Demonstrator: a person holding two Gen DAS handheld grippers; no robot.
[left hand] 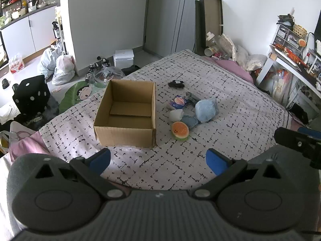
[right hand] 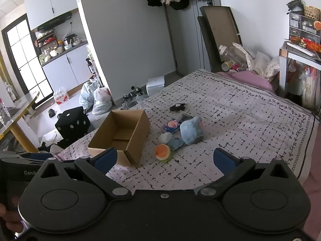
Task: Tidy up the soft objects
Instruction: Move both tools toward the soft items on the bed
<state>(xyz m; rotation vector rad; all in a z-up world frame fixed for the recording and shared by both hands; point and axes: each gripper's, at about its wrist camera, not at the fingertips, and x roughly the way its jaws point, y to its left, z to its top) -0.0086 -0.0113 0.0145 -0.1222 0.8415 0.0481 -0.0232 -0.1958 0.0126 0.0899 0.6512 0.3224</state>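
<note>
An open, empty cardboard box stands on the patterned bed. Right of it lies a cluster of soft things: a light blue plush, an orange-and-green melon-slice toy, a small white object, a blue printed pack and a small black item. My left gripper is open and empty, held above the near bed edge. My right gripper is open and empty, near the melon toy. The right gripper's body also shows in the left wrist view.
The bed cover spreads far right. Bags, a black dotted cube and clutter lie on the floor at left. A white desk stands at right. Pillows and bottles pile at the bed's far end.
</note>
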